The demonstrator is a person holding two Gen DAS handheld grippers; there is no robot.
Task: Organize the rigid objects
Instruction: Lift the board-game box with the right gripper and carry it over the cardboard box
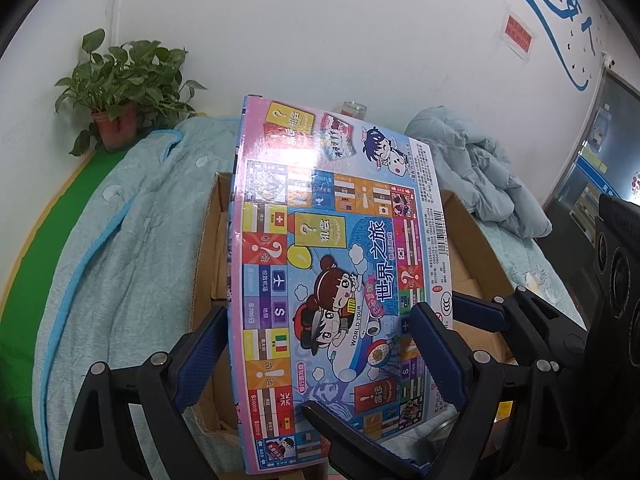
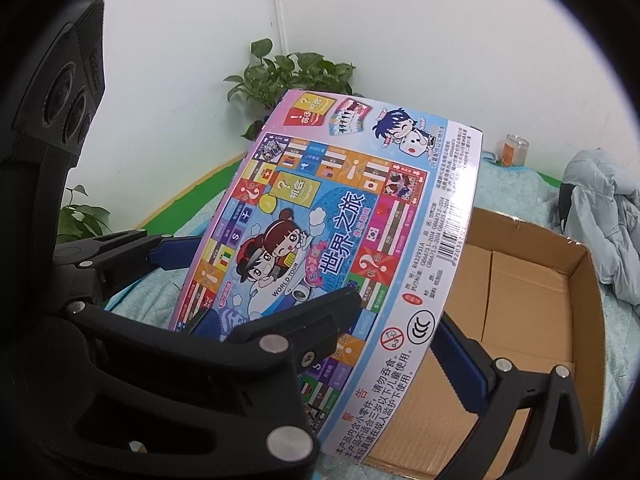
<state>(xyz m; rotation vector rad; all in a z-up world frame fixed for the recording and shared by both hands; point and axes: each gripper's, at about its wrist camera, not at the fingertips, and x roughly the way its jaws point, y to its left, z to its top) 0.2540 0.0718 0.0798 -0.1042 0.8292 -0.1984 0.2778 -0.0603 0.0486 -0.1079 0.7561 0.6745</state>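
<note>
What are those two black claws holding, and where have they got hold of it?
Both grip the board game box by its near end: left gripper across its width, right gripper at the barcode-side edge, above the cardboard box.

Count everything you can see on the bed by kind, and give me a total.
Board game box: 1
Cardboard box: 1
Potted plants: 2
Glass jar: 1
Light blue jacket: 1
Blue quilt: 1
Total: 7

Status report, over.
Left gripper and right gripper both shut on game box. Held tilted over open carton. Nothing blocking.
</note>
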